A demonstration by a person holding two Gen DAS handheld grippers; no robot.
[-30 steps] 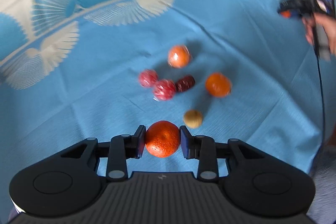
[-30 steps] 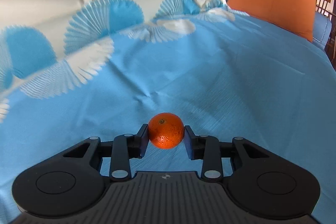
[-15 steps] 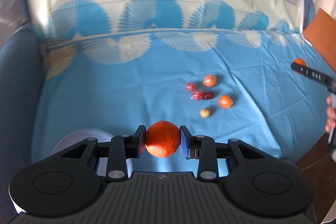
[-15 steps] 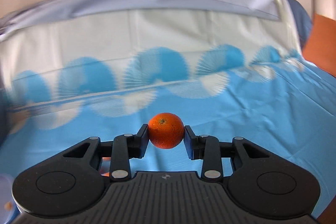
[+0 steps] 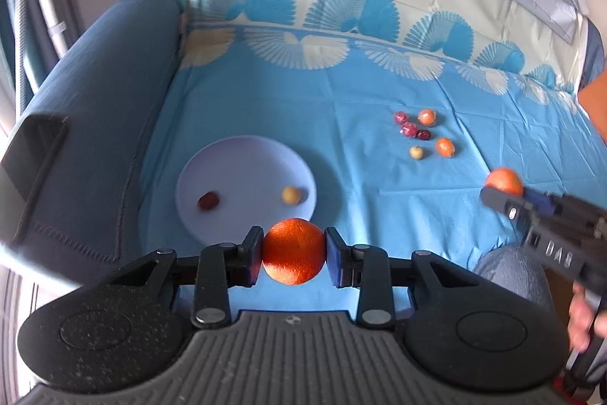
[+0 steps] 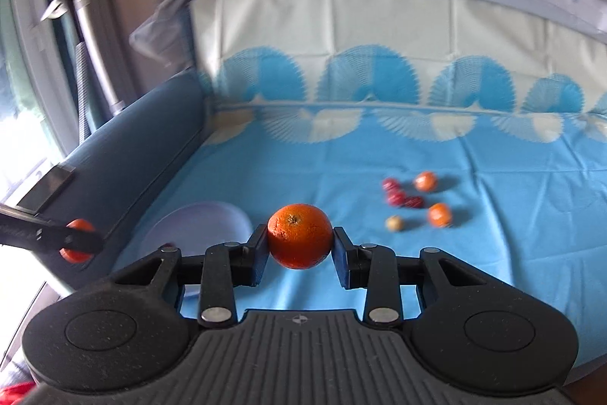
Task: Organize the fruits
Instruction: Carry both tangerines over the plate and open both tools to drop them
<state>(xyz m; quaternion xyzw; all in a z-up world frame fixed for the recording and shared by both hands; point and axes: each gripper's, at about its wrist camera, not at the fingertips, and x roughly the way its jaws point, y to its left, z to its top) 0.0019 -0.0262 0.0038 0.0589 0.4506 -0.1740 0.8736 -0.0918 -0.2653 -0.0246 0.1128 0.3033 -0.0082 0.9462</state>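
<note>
Orange between left tool pads

oranges in tongs: two, one and another
small oranges on cloth: two
red fruits on cloth: three
pale fruit on cloth: one
plate: one
fruits on plate: two, dark red and pale

Pale letters "DAS" stand on the side of the black right gripper body; nothing else is legible.
</note>
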